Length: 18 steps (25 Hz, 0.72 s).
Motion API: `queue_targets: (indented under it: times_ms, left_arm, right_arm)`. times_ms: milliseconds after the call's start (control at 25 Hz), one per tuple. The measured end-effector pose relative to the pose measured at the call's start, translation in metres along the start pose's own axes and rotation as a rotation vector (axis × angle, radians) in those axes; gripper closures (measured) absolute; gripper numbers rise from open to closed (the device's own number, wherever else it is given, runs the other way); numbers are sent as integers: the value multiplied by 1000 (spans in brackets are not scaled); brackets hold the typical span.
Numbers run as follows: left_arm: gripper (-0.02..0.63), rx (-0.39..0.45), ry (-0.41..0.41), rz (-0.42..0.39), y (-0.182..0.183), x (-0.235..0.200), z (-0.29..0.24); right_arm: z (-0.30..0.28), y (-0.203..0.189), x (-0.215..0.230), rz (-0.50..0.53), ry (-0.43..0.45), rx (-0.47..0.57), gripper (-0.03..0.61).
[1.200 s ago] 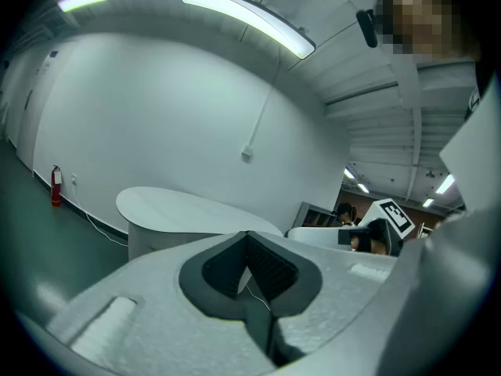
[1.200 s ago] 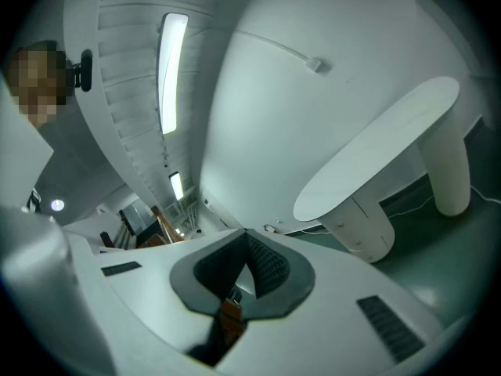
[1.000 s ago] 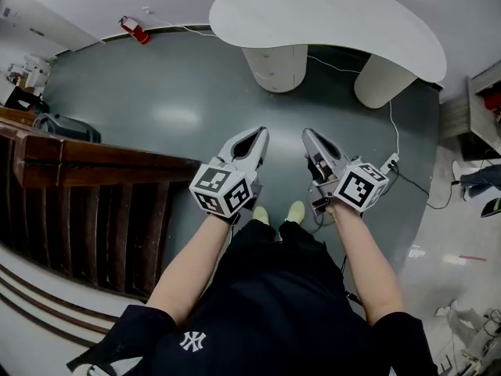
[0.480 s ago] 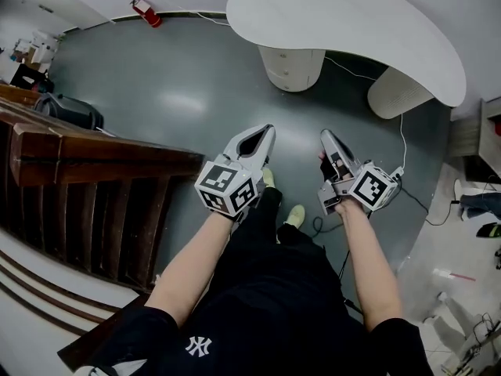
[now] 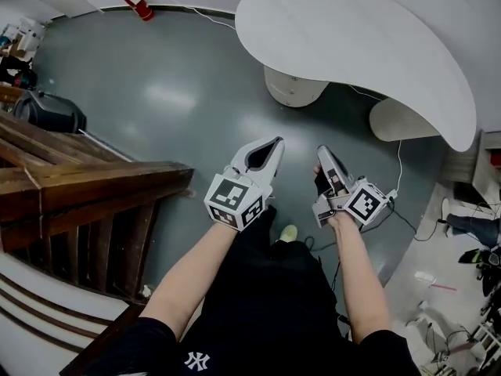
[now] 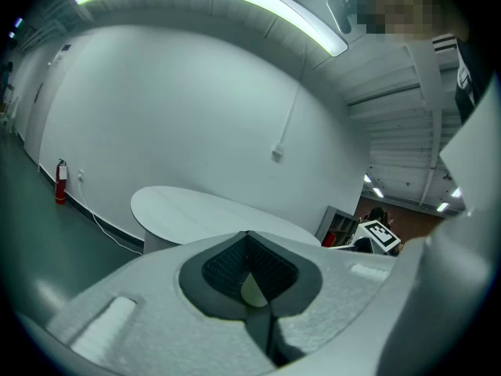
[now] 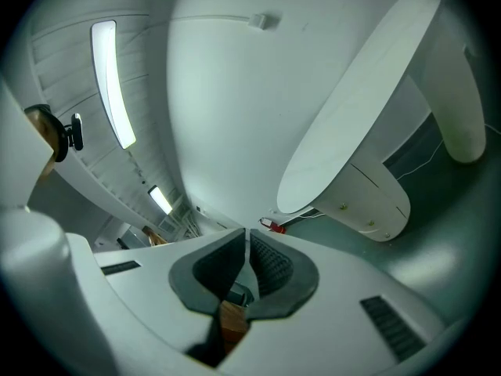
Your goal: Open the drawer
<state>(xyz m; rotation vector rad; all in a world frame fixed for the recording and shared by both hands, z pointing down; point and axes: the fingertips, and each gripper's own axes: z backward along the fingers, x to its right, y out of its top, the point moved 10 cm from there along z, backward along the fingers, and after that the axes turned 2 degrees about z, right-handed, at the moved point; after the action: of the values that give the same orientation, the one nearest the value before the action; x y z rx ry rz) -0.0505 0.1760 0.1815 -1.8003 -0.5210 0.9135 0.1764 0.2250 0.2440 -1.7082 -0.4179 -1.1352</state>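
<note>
A white kidney-shaped table [image 5: 352,45] stands ahead on the grey floor. Under it is a rounded white drawer unit [image 5: 293,88]; in the right gripper view the drawer unit [image 7: 376,198] shows small knobs on its fronts, all closed. My left gripper [image 5: 278,141] is held out over the floor, short of the unit, jaws shut and empty. Beside it my right gripper [image 5: 321,151] is also shut with nothing in it. Both point toward the table, which appears in the left gripper view as the table [image 6: 196,214] beyond the left gripper [image 6: 249,235]. The right gripper [image 7: 246,232] has its tips together.
A dark wooden railing [image 5: 94,186] runs along the left. A second white table leg [image 5: 399,120] stands right of the drawer unit, with a white cable [image 5: 399,163] trailing on the floor. A red fire extinguisher [image 5: 135,2] sits by the far wall. A black bag [image 5: 51,112] lies far left.
The person has walked forward: the table and drawer unit sit nearer and further right in the head view. Both grippers advanced with the person, jaws unchanged.
</note>
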Motion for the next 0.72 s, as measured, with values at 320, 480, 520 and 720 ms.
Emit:
queue_targets:
  times_ms: [320,480,520,720]
  left_arm:
    - [606,-24,3,-17,-20,-101,-57]
    - [606,-34,28,1,-43,-143,-80]
    - [606,-38,32,6,-52,-153,-86]
    - [606,-63,55,32,-100,-201,-117]
  right_arm:
    - [-84,-10,68,-22,-22,-27,552]
    - [-120,-24,119,-45,-52,-60,537]
    - [-128,-28,135,-50,-64,-70,529]
    - [-170,-50,215,-80,-101,-119,514]
